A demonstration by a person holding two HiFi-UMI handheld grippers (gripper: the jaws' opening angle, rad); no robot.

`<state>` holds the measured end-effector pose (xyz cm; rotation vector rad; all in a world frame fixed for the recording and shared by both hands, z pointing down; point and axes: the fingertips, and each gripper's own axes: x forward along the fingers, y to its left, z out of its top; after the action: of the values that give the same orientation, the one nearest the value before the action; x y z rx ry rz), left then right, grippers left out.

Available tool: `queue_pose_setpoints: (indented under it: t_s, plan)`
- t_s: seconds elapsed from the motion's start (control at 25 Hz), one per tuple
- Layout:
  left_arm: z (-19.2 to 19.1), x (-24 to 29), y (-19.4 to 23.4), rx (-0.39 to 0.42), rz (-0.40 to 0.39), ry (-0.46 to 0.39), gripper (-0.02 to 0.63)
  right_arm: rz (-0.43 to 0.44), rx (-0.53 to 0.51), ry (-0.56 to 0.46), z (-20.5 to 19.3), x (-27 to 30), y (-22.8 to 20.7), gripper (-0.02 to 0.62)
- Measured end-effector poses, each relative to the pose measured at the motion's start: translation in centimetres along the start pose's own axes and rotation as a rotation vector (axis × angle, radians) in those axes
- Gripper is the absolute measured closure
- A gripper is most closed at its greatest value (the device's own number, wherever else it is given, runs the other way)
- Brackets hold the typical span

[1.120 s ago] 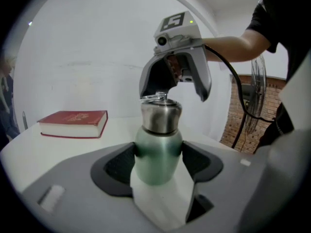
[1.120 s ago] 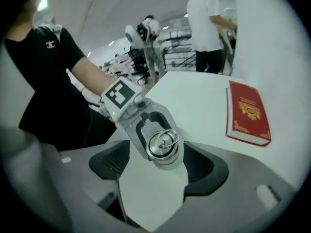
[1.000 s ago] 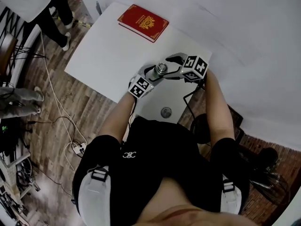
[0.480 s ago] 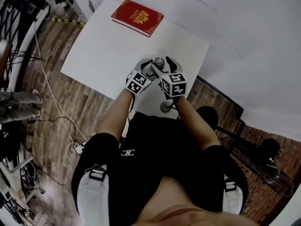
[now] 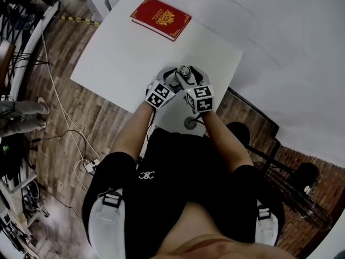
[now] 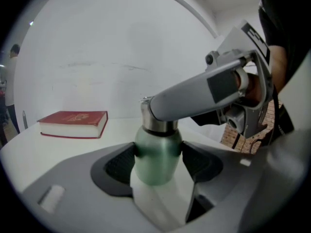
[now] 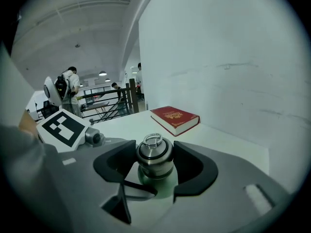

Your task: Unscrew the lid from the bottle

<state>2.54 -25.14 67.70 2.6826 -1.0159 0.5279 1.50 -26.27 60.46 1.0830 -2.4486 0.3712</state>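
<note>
Bottle-opening going on at the white desk (image 5: 124, 63), watching from the side. The small green metal bottle (image 6: 155, 149) is upright over the near part of the desk, a bit in from the near corner. Can't tell whether its base actually sits on the top.

The left gripper (image 6: 158, 166) is clamped on the green body, dark pads pressed on both sides. The right gripper (image 7: 154, 155) comes in from above with its jaws closing round the steel screw lid with the wire ring on top (image 7: 153, 148). Its pads are up against the lid's sides, and the lid is on the neck.

A red hardcover book with a gold emblem (image 5: 160, 18) lies flat by the far edge, well apart from the bottle. A small round grey thing (image 5: 190, 123) sits by the near corner, too small to make out.
</note>
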Motion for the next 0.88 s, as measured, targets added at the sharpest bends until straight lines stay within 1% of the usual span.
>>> queue_pose_setpoints:
  t_s: [0.16, 0.24, 0.32, 0.4, 0.44, 0.56, 0.68, 0.76, 0.8, 0.88]
  plan:
    - [-0.2, 0.3, 0.3, -0.006, 0.006, -0.001, 0.249, 0.086, -0.053, 0.05, -0.3, 0.4, -0.1, 0.351]
    - [-0.3, 0.4, 0.5, -0.01, 0.011, -0.004, 0.249, 0.136, -0.087, 0.052, -0.5, 0.6, -0.1, 0.351]
    - [-0.5, 0.6, 0.5, -0.008, 0.01, -0.001, 0.249, 0.205, -0.132, 0.055, -0.6, 0.6, 0.0, 0.351]
    - [-0.4, 0.5, 0.3, -0.004, 0.002, 0.004, 0.249, 0.31, -0.2, 0.082, -0.7, 0.4, 0.2, 0.353]
    - [-0.3, 0.4, 0.2, -0.001, -0.004, 0.006, 0.249, 0.378, -0.244, 0.103, -0.7, 0.3, 0.4, 0.353]
    - [-0.3, 0.2, 0.2, 0.005, -0.01, 0.012, 0.249, 0.616, -0.399, 0.187, -0.9, 0.2, 0.9, 0.354]
    - [-0.2, 0.1, 0.1, 0.005, -0.011, 0.01, 0.249, 0.835, -0.528, 0.31, -1.1, -0.1, 1.2, 0.356]
    - [-0.1, 0.1, 0.0, 0.003, -0.014, 0.009, 0.249, 0.933, -0.6, 0.384, -1.1, -0.2, 1.3, 0.356]
    - [-0.1, 0.1, 0.0, 0.003, -0.015, 0.009, 0.249, 0.965, -0.628, 0.409, -1.2, -0.2, 1.4, 0.356]
    - [-0.2, 0.2, 0.1, 0.002, -0.015, 0.012, 0.249, 0.997, -0.667, 0.433, -1.4, -0.1, 1.4, 0.356]
